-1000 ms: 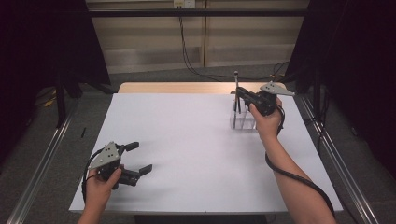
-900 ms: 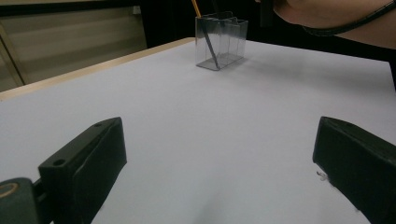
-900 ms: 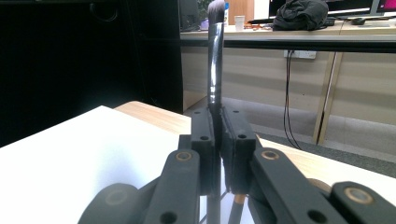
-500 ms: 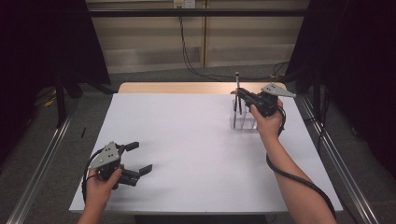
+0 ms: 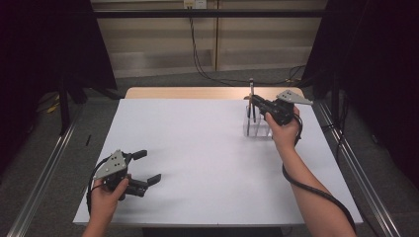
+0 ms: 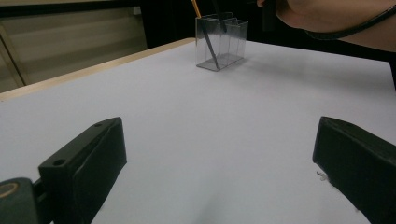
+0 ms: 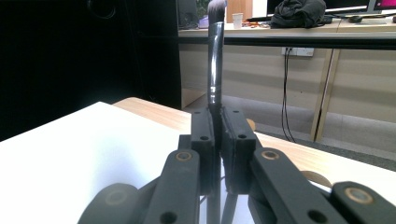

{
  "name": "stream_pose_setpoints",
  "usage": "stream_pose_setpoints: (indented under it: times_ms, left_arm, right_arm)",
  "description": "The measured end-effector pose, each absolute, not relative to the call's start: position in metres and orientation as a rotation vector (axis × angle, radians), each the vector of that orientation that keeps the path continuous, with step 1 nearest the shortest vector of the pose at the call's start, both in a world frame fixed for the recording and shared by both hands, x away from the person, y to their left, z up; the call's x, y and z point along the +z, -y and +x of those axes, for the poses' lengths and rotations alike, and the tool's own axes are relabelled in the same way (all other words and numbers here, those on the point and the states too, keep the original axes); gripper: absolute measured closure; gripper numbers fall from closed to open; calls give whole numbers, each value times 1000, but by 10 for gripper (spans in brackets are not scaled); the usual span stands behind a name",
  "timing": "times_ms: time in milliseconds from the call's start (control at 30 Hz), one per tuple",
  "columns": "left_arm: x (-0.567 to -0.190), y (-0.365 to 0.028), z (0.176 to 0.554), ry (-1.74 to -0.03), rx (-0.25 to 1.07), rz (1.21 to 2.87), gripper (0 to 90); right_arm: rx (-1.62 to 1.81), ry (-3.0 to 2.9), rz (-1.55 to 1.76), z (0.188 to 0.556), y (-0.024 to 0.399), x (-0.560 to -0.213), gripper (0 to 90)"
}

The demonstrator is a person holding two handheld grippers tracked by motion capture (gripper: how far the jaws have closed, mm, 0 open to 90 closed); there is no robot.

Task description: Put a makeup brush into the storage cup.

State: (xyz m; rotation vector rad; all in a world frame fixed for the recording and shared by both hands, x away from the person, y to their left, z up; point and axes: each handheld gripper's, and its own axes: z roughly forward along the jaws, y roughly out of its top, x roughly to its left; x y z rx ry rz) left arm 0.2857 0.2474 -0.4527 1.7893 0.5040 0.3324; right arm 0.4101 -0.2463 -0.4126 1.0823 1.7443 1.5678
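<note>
One slim dark brush, pale-bristled tip uppermost, stands upright.

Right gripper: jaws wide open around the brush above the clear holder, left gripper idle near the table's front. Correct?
Not open. In the right gripper view the right gripper has its jaws shut on the brush. The rest holds: clear holder, left gripper idle in front.

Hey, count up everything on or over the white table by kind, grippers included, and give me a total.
Grippers: 2, left gripper open, right gripper shut on the brush
Clear plastic holder: 1
Makeup brush: 1
Pencil standing in the holder: 1
Dark stick leaning in the holder: 1
Total: 6
</note>
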Motion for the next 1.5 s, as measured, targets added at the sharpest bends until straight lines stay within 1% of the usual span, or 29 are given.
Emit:
stream_pose_setpoints:
  times_ms: [1500]
  left_arm:
    - [-453, -247, 287, -498, 335, 1798, 28]
  right_arm:
    - [1561, -1759, 1078, 399, 248, -419, 844]
